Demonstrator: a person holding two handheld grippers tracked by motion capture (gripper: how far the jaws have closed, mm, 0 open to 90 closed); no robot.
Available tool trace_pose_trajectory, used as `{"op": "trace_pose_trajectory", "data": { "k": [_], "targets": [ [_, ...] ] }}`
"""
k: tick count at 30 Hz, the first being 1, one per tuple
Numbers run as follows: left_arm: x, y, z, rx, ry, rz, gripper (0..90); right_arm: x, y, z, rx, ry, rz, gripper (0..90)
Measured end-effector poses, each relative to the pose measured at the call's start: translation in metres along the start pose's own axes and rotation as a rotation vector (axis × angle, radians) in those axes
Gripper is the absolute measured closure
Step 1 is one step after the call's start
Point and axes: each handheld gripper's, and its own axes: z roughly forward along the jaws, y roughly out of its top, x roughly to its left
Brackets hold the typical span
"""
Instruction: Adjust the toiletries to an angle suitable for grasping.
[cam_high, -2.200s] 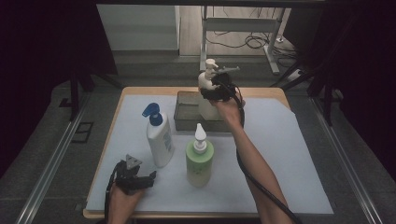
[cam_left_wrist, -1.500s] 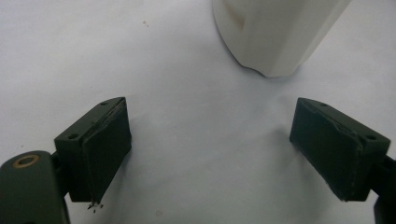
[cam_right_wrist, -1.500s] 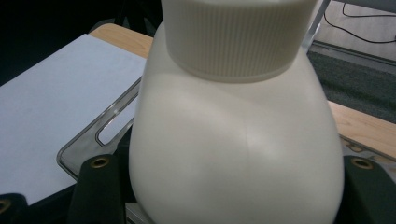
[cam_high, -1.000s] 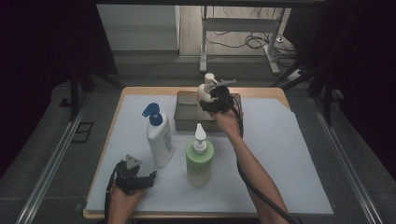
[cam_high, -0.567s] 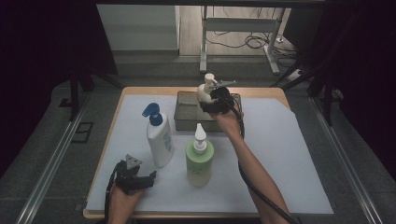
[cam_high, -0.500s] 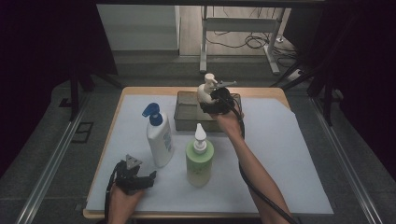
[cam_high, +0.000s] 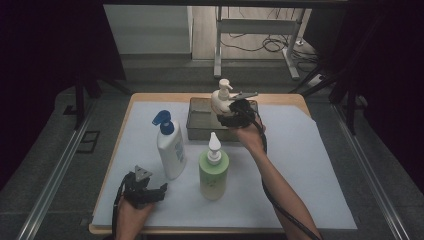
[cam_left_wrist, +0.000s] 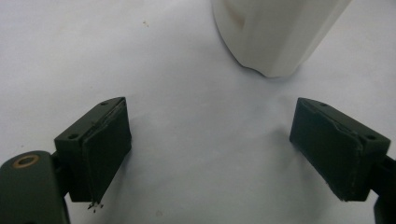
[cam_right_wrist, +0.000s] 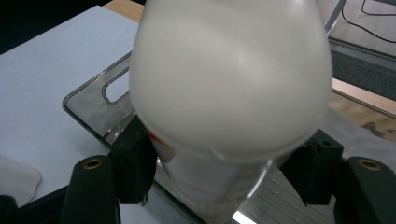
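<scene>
**High view: pump bottle over the tray, two bottles left to go**

High view has the right hand-held gripper (cam_high: 231, 111) clamped on the white pump bottle (cam_high: 220, 98), held just above the clear tray (cam_high: 200, 120) at the table's (cam_high: 310, 165) far edge; not yet set down, I judge; blue-capped bottle (cam_high: 168, 146) and green bottle (cam_high: 213, 168) stand untouched mid-table, likely next; left hand-held gripper (cam_left_wrist: 205, 154) rests near the front edge, jaws wide, empty; right gripper view is blurred by the bottle, so the tray floor is hard to read; bottle labels illegible.
</scene>
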Motion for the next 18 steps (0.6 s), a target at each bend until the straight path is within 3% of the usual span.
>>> {"op": "trace_pose_trajectory", "data": {
  "k": [18],
  "targets": [
    [0.0,0.0,0.0,-0.001,0.001,0.0,12.2,-0.007,-0.025,-0.023,0.019,0.042,0.01,43.7]
  ]
}}
